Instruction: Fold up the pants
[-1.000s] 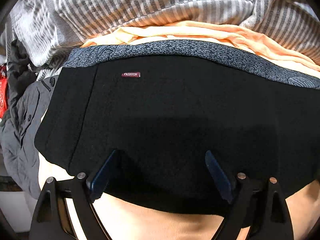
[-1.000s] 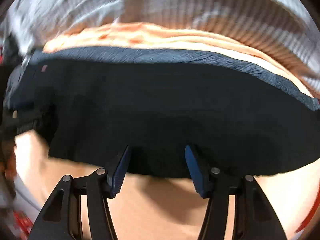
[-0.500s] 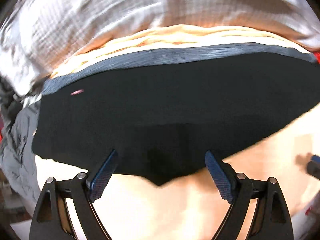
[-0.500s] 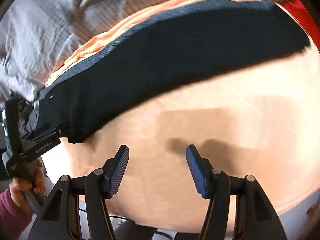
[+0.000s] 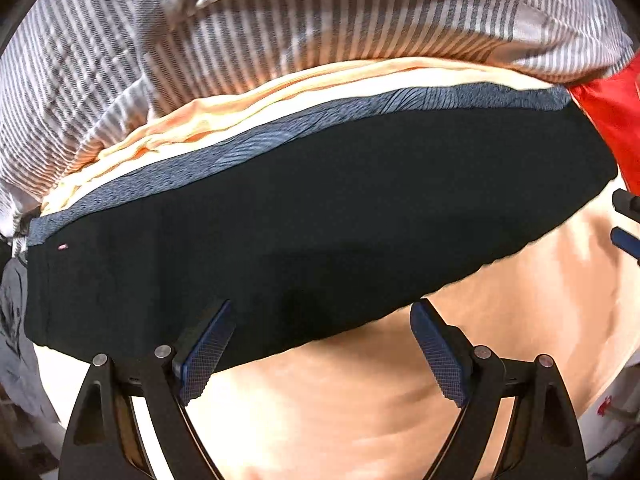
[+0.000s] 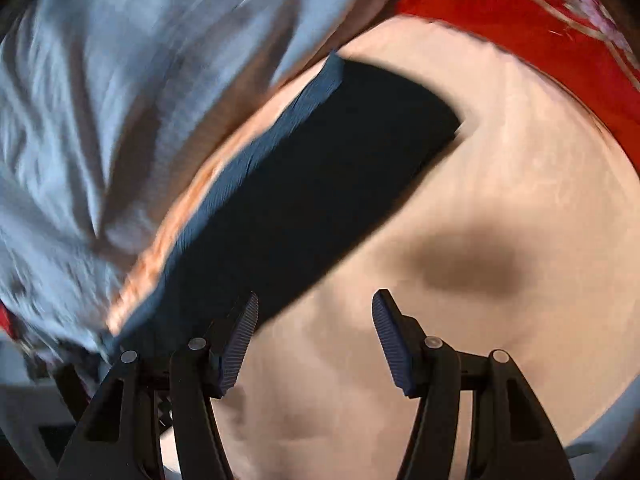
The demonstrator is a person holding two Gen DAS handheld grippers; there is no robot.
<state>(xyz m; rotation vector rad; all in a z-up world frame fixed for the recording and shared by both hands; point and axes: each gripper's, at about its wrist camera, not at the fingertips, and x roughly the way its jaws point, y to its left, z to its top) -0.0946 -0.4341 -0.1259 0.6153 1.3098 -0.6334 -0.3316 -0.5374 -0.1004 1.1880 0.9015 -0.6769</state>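
The black pants (image 5: 320,216) lie flat in a long folded band on the peach sheet (image 5: 360,408), with a blue-grey patterned strip (image 5: 304,128) along the far edge. My left gripper (image 5: 320,344) hangs open just over the near edge of the pants, nothing between its fingers. In the right wrist view the pants (image 6: 304,208) run diagonally from lower left to upper right. My right gripper (image 6: 316,336) is open over the bare sheet (image 6: 480,360) beside the pants' near edge. Part of the right gripper (image 5: 626,224) shows at the right rim of the left wrist view.
A grey-and-white striped blanket (image 5: 280,24) is bunched behind the pants, over orange cloth (image 5: 224,116). A red fabric (image 6: 520,16) lies past the right end of the pants. A dark grey garment (image 5: 12,320) sits at the far left.
Both grippers have slid right along the pants and stayed open. The right gripper has rolled, so the pants now run diagonally, and it has come off the fabric onto the bare sheet.
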